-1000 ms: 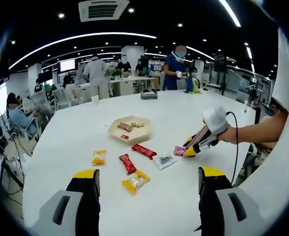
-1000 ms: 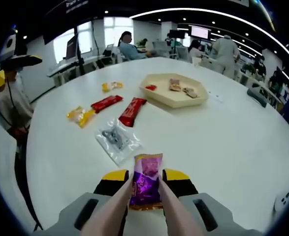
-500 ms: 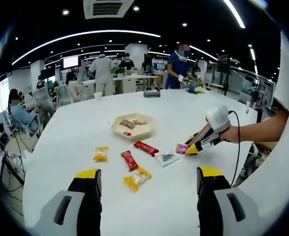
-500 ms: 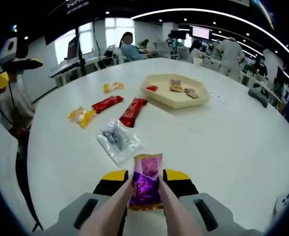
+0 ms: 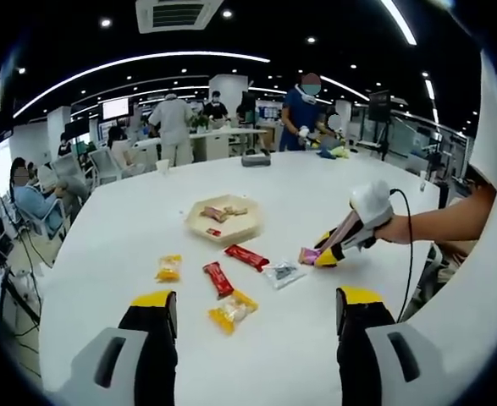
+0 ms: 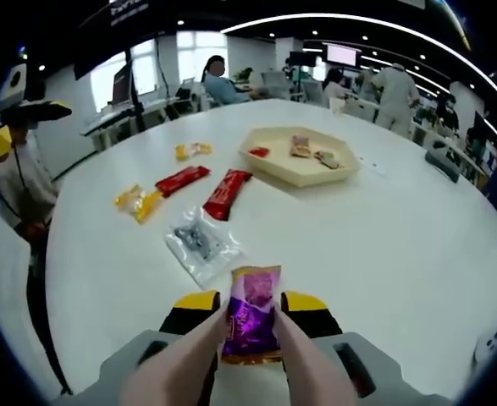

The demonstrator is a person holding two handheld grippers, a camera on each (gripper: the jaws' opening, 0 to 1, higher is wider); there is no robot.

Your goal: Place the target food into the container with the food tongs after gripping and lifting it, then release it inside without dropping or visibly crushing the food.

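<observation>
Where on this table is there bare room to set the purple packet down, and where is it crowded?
The white table is bare right of the purple packet, up to the hexagonal tray. The tray holds three snacks at its far side; its near half is free. Crowded: left of the tongs, around the clear packet, red bars and yellow packets.

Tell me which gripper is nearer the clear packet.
Right. The right gripper, shut on the purple packet, sits just beside the clear packet; the left gripper is open, farther back.

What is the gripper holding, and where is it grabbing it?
The right gripper pinches a purple snack packet by its lower half. The left gripper holds nothing.
</observation>
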